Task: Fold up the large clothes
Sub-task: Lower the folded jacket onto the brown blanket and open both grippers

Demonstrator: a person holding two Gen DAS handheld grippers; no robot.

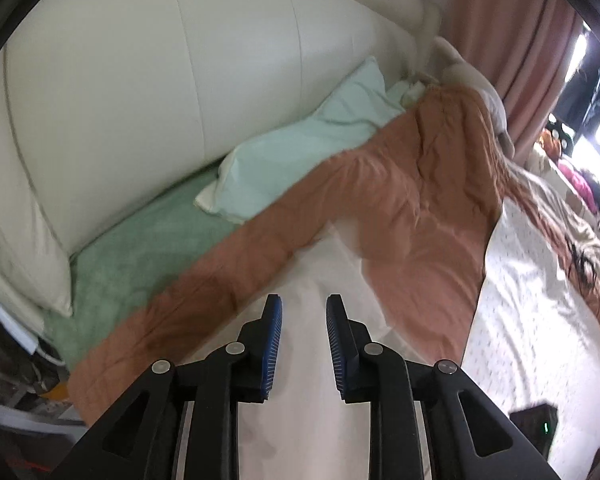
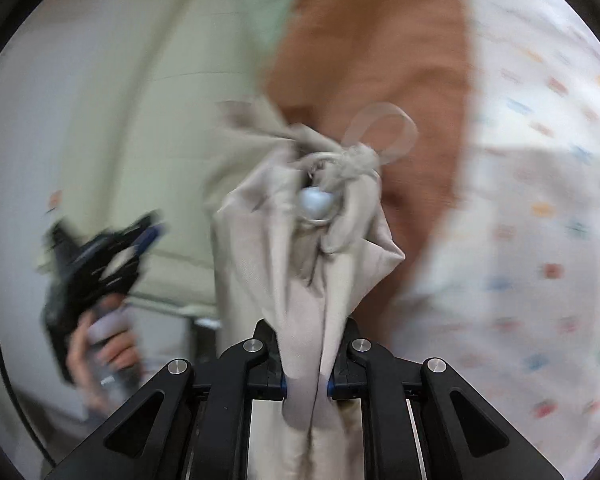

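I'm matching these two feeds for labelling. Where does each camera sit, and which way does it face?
Left wrist: on the left tongs, open, facing the bed's orange blanket, mint pillow and cream headboard.
Right wrist: on the right tongs, shut on the beige garment; left tongs and hand visible.
Shared: orange blanket, dotted sheet.
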